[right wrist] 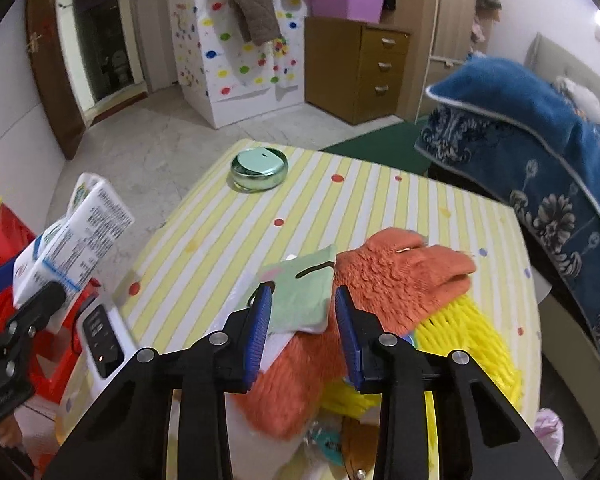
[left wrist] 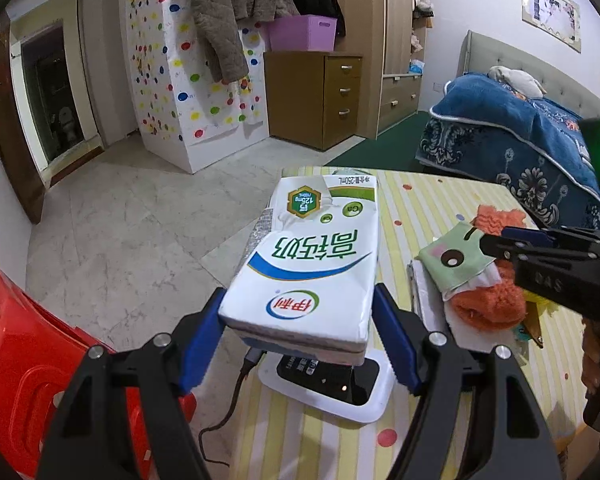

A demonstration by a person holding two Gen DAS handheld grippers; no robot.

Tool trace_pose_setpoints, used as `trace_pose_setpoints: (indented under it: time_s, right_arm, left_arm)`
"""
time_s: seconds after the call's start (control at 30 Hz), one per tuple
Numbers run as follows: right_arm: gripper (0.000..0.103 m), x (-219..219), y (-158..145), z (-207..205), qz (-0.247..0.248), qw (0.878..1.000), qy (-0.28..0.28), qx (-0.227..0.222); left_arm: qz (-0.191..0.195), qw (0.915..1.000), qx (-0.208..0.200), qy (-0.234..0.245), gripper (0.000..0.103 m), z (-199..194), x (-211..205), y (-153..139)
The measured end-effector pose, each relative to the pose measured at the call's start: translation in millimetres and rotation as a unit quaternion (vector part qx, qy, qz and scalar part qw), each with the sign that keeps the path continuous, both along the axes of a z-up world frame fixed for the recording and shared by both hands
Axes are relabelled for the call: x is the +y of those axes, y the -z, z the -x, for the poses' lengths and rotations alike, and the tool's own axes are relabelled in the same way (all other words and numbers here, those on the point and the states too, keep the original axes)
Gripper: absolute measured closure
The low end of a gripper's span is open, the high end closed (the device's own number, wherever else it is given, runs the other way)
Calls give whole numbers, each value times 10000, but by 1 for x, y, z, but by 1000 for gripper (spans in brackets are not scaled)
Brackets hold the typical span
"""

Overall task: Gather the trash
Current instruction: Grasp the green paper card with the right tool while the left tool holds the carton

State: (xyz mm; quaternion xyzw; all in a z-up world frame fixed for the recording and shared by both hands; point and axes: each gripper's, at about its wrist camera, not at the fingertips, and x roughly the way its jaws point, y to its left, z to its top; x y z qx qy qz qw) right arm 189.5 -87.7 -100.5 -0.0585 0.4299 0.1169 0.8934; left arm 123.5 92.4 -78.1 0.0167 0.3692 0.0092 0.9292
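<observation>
My left gripper (left wrist: 298, 330) is shut on a white and green milk carton (left wrist: 312, 256) and holds it above the table's left edge; the carton also shows at the left of the right wrist view (right wrist: 72, 236). My right gripper (right wrist: 302, 304) is open, its blue pads either side of a pale green tissue packet (right wrist: 300, 296) that lies on an orange fluffy cloth (right wrist: 384, 280). In the left wrist view the right gripper (left wrist: 496, 246) reaches in from the right over the green packet (left wrist: 452, 264).
The table has a yellow striped cloth (right wrist: 380, 208). A green round tin (right wrist: 259, 169) sits at its far end. A white charger with a black device (left wrist: 332, 384) lies under the carton. A red bin (left wrist: 24, 360) stands left of the table. A yellow cloth (right wrist: 472, 344) lies beside the orange one.
</observation>
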Motion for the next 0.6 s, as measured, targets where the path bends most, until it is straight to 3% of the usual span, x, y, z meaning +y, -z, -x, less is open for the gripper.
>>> trace_pose_setpoints:
  time_s: [0.2, 0.3, 0.33, 0.6]
  right_arm:
    - [68, 2, 18, -2, 77, 9998, -24, 191]
    - [78, 1, 15, 4, -80, 9997, -123, 171]
    - [91, 0, 13, 5, -160, 9997, -146, 146]
    - [98, -9, -54, 38, -731, 9950, -385, -564]
  left_arm:
    - [4, 10000, 59, 7, 33, 0, -2, 5]
    - [9, 9999, 103, -4, 33, 3, -2, 7]
    - [9, 9999, 112, -9, 33, 4, -2, 7]
    - [-64, 9999, -119, 15, 33, 20, -6, -17]
